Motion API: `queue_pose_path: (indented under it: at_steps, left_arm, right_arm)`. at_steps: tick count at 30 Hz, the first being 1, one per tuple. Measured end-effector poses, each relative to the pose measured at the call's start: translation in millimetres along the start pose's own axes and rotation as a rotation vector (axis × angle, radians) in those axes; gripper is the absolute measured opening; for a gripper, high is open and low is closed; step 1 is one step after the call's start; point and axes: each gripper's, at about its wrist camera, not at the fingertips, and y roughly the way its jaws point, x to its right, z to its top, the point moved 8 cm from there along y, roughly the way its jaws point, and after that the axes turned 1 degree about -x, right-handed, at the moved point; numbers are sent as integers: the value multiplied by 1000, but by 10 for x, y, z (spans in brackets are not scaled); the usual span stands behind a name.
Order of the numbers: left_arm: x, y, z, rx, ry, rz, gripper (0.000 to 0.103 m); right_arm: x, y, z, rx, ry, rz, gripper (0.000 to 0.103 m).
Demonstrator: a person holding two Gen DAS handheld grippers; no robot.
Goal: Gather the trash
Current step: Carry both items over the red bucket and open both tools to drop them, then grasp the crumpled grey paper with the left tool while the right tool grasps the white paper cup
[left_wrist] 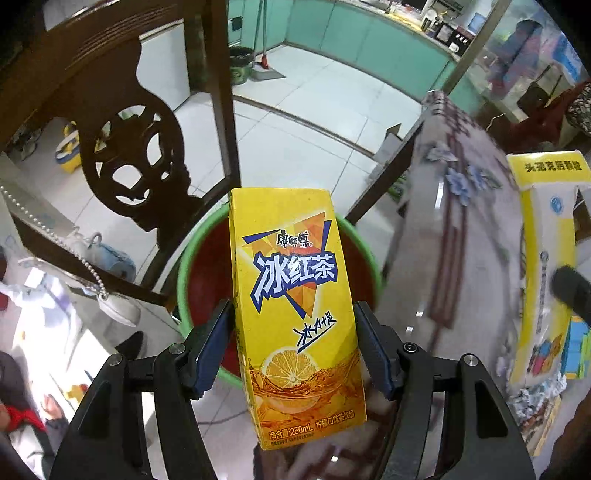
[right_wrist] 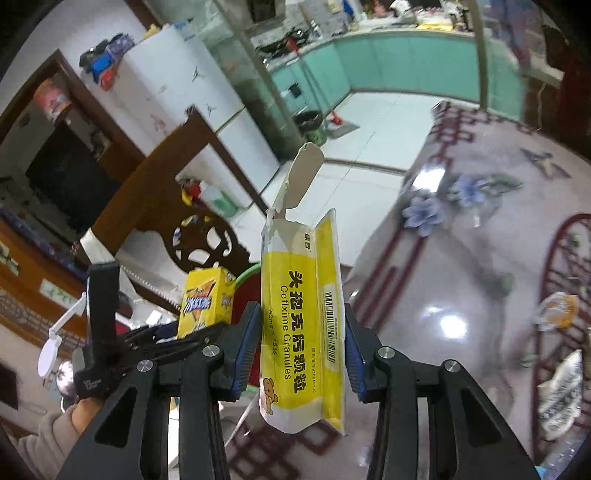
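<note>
My left gripper (left_wrist: 291,343) is shut on a yellow iced-tea carton (left_wrist: 291,295), held upright above a bin with a green rim (left_wrist: 369,254) and a red inside. The same carton (right_wrist: 205,302) and the left gripper (right_wrist: 166,339) appear at lower left in the right wrist view. My right gripper (right_wrist: 301,347) is shut on a flattened yellow-and-white medicine box (right_wrist: 299,314) with a torn flap on top. That box (left_wrist: 543,258) also shows at the right edge of the left wrist view. The bin (right_wrist: 245,280) peeks out behind both items.
A carved dark wooden chair (left_wrist: 133,162) stands just left of the bin. A table with a glossy flowered cloth (right_wrist: 461,258) lies to the right, with crumpled wrappers (right_wrist: 557,314) on it. White tiled floor (left_wrist: 314,122) and teal cabinets (left_wrist: 369,33) lie beyond. A person's sleeve (right_wrist: 51,439) shows lower left.
</note>
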Motion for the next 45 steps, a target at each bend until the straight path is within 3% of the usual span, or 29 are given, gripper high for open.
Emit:
queue_pose_path:
  at_steps: [6, 10, 12, 16, 18, 27, 31, 36, 40, 45]
  left_arm:
    - [-169, 241, -14, -51, -6, 27, 64]
    - [-219, 248, -19, -49, 5, 51, 65]
    - [-245, 237, -2, -40, 4, 74, 82]
    - [-266, 174, 37, -5, 2, 83, 84]
    - [-263, 165, 41, 0, 9, 91, 84]
    - [103, -43, 10, 38, 75, 42, 84]
    - [449, -154, -19, 53, 137, -2, 84]
    - [1043, -345, -143, 89, 250, -69, 86]
    - [1555, -466, -397, 85, 316, -141, 87]
    - [2252, -505, -963, 23, 432, -244, 88]
  right_arm:
    - [-79, 487, -93, -105, -6, 20, 40]
    - [-78, 652, -132, -139, -3, 19, 47]
    - [-69, 679, -129, -148, 10, 19, 51]
    - [-25, 698, -86, -133, 40, 1, 64]
    - [-9, 649, -78, -124, 44, 9, 65]
    - [255, 52, -167, -27, 79, -67, 65]
    - [654, -402, -323, 14, 133, -132, 65]
    - [1323, -1128, -566, 68, 188, -281, 65]
    - [1859, -1646, -824, 83, 234, -376, 65]
    - [2364, -2038, -1172, 76, 297, -404, 66]
